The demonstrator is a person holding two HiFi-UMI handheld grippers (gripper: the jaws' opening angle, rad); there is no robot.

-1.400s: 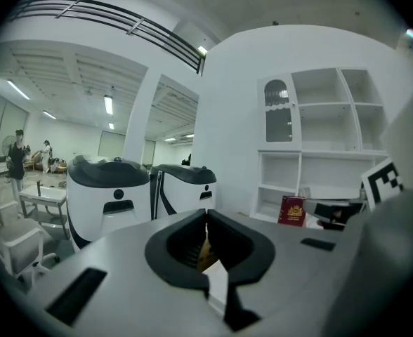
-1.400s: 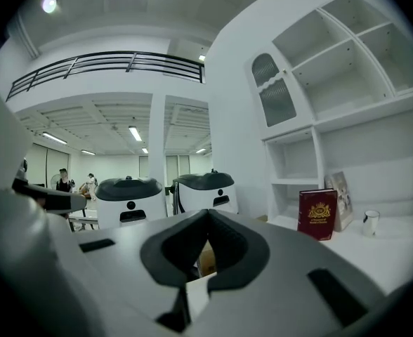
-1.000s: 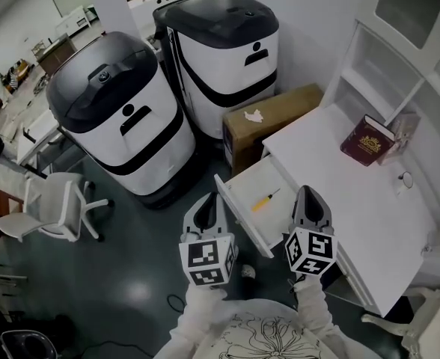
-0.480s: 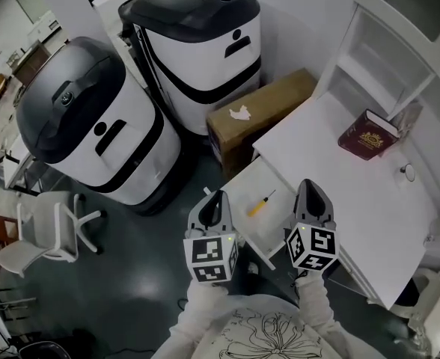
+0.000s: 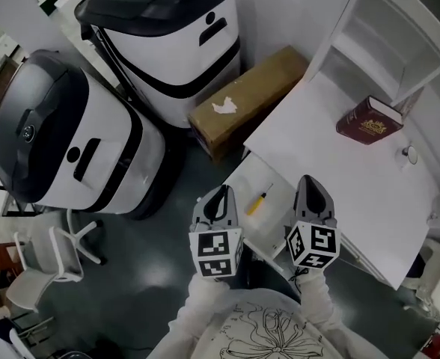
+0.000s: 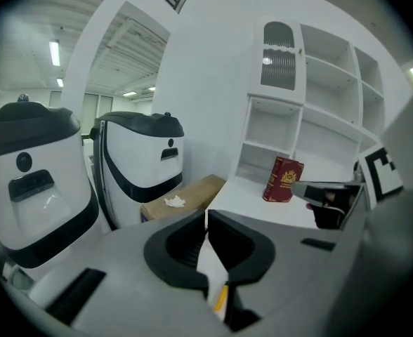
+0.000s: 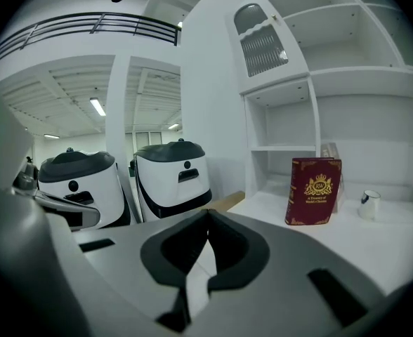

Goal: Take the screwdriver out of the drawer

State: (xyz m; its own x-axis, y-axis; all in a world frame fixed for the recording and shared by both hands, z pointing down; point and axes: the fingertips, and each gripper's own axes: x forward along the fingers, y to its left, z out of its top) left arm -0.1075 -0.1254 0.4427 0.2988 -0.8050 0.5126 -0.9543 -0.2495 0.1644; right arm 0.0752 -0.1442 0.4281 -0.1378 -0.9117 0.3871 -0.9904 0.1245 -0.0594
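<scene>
A screwdriver [image 5: 257,203] with a yellow handle lies in the open white drawer [image 5: 246,182] of the desk. My left gripper [image 5: 220,190] hangs shut and empty over the drawer's left edge, just left of the screwdriver. In the left gripper view the yellow handle [image 6: 221,298] shows below the left gripper [image 6: 206,213], through the gap behind its meeting jaws. My right gripper [image 5: 307,179] is shut and empty too, over the drawer's right side by the desk edge. The right gripper [image 7: 207,213] points toward the desk's shelves.
The white desk [image 5: 332,178] carries a red book [image 5: 368,120] and a small round object [image 5: 408,154]. A cardboard box [image 5: 242,103] stands beside the desk. Two large white and black machines [image 5: 70,140] [image 5: 167,28] fill the left. A white chair [image 5: 44,271] is at lower left.
Both grippers have come down and forward toward the open drawer, the left one closing in on its edge. The screwdriver lies where it was. Both jaws stay shut.
</scene>
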